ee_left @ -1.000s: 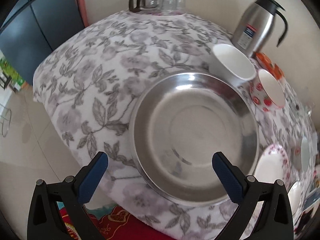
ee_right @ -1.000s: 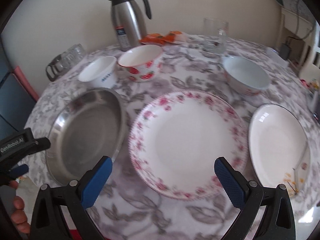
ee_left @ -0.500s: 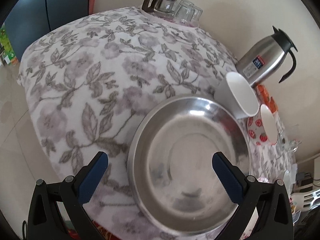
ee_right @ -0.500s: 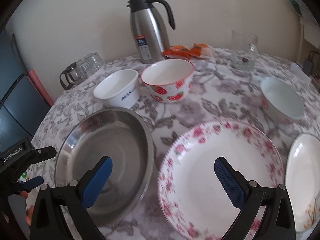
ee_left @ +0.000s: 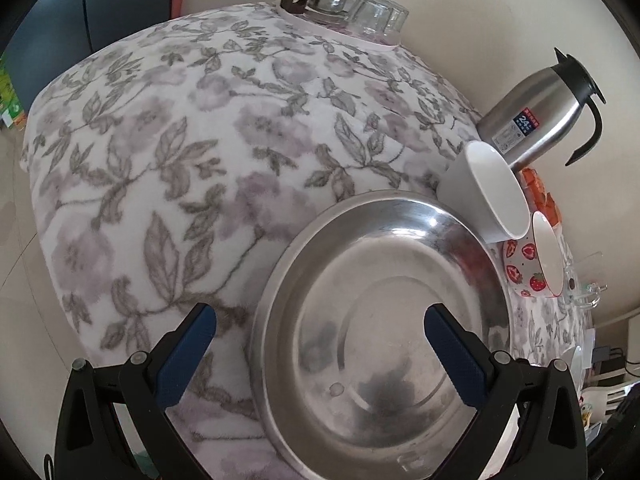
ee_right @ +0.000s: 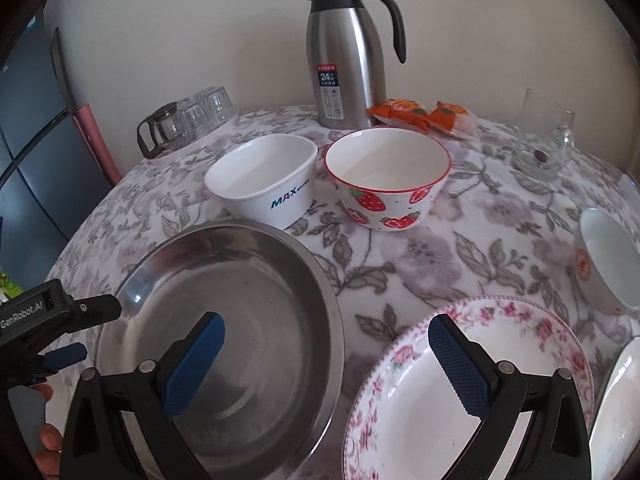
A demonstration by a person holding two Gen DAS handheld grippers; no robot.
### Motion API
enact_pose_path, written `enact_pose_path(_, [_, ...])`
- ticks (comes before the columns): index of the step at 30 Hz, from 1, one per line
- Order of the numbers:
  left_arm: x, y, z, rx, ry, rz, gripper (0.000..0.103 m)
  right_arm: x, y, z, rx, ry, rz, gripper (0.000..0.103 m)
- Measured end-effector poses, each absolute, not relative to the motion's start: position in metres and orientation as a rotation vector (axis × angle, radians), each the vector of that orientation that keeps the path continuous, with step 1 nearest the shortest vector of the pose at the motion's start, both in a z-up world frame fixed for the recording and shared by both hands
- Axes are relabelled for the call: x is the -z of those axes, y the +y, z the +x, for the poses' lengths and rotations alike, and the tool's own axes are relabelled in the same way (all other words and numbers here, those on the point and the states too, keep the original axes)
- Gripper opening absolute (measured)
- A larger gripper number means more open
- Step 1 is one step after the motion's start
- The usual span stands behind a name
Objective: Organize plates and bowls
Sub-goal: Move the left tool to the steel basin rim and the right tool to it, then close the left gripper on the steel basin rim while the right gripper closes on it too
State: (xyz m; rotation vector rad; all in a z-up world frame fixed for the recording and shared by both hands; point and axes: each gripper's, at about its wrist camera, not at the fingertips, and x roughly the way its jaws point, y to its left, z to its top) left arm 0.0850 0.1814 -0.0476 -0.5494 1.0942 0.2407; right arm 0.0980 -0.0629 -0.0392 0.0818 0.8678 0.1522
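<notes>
Nearest in, the left tool (ee_left: pixel 320 340) hovers over the near rim of the steel basin (ee_left: pixel 384 344), its blue pads spread wide, one over the cloth and one over the bowl's floor, gripping nothing. A second back it faced the basin square on; now the view has rolled and crept in, so the basin sits lower right and fills more of the picture. That reads as lining up on the rim, though no pinch is made yet.

The right tool (ee_right: pixel 326 348) is spread just as wide and empty, straddling the gap between the steel basin (ee_right: pixel 224 320) and the rose-rimmed plate (ee_right: pixel 500 360). Earlier that plate lay dead centre between its pads; now the tool has slid left and dropped low, and the plate has slipped off to the right.

Further back on the floral desk (ee_right: pixel 420 248), the white MAX bowl (ee_right: pixel 264 180) and the strawberry bowl (ee_right: pixel 386 178) stand side by side, looming larger than before. A pale bowl (ee_right: pixel 608 264) sits at the right edge. Behind them stands the steel thermos jug (ee_right: pixel 346 56). Nothing is stacked so far; the sorting looks barely begun.
</notes>
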Motion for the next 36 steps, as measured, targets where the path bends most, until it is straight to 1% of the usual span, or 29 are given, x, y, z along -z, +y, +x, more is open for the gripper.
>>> enact_pose_path(1, [0.049, 0.181, 0.087, -0.245, 1.098, -0.544, 0.103, 0.041, -0.062, 0.101, -0.157, 0.876, 0.079, 0.099])
enact_pose_path(3, [0.052, 0.182, 0.089, -0.265, 1.116, -0.527, 0.103, 0.043, -0.061, 0.104, -0.162, 0.886, 0.078, 0.091])
enact_pose_path(6, [0.059, 0.187, 0.089, -0.289, 1.138, -0.533, 0.101, 0.046, -0.060, 0.108, -0.169, 0.894, 0.077, 0.084])
enact_pose_path(7, [0.060, 0.188, 0.089, -0.291, 1.142, -0.538, 0.097, 0.048, -0.059, 0.110, -0.168, 0.901, 0.073, 0.083])
enact_pose_path(8, [0.062, 0.190, 0.090, -0.291, 1.147, -0.544, 0.091, 0.049, -0.058, 0.111, -0.166, 0.908, 0.070, 0.079])
enact_pose_path(12, [0.067, 0.189, 0.091, -0.283, 1.169, -0.538, 0.082, 0.053, -0.056, 0.114, -0.168, 0.920, 0.059, 0.065])
enact_pose_path(13, [0.068, 0.189, 0.091, -0.280, 1.173, -0.543, 0.078, 0.054, -0.056, 0.114, -0.167, 0.924, 0.059, 0.064])
enact_pose_path(15, [0.071, 0.189, 0.092, -0.275, 1.183, -0.555, 0.073, 0.056, -0.057, 0.116, -0.166, 0.933, 0.067, 0.058])
enact_pose_path(17, [0.075, 0.189, 0.092, -0.279, 1.201, -0.557, 0.065, 0.057, -0.058, 0.117, -0.168, 0.941, 0.074, 0.053])
enact_pose_path(18, [0.077, 0.190, 0.092, -0.285, 1.213, -0.558, 0.064, 0.058, -0.058, 0.117, -0.166, 0.946, 0.074, 0.049])
enact_pose_path(19, [0.078, 0.191, 0.091, -0.293, 1.218, -0.556, 0.060, 0.059, -0.059, 0.118, -0.158, 0.951, 0.072, 0.047])
enact_pose_path(20, [0.078, 0.191, 0.091, -0.301, 1.218, -0.549, 0.056, 0.060, -0.060, 0.118, -0.156, 0.955, 0.074, 0.042])
enact_pose_path(21, [0.078, 0.191, 0.091, -0.306, 1.219, -0.541, 0.055, 0.062, -0.061, 0.118, -0.159, 0.959, 0.081, 0.040])
enact_pose_path(24, [0.078, 0.191, 0.089, -0.315, 1.226, -0.517, 0.045, 0.065, -0.062, 0.119, -0.154, 0.975, 0.083, 0.034])
enact_pose_path(25, [0.078, 0.191, 0.089, -0.318, 1.226, -0.513, 0.039, 0.066, -0.062, 0.119, -0.152, 0.979, 0.084, 0.033])
enact_pose_path(27, [0.078, 0.191, 0.089, -0.324, 1.227, -0.508, 0.034, 0.067, -0.062, 0.119, -0.152, 0.985, 0.083, 0.028])
enact_pose_path(29, [0.078, 0.192, 0.088, -0.324, 1.226, -0.506, 0.026, 0.068, -0.061, 0.118, -0.165, 0.990, 0.084, 0.025])
enact_pose_path(31, [0.077, 0.191, 0.088, -0.327, 1.224, -0.505, 0.025, 0.068, -0.058, 0.118, -0.177, 0.990, 0.076, 0.023])
enact_pose_path(36, [0.077, 0.193, 0.087, -0.325, 1.217, -0.525, 0.024, 0.069, -0.059, 0.117, -0.178, 0.997, 0.084, 0.022])
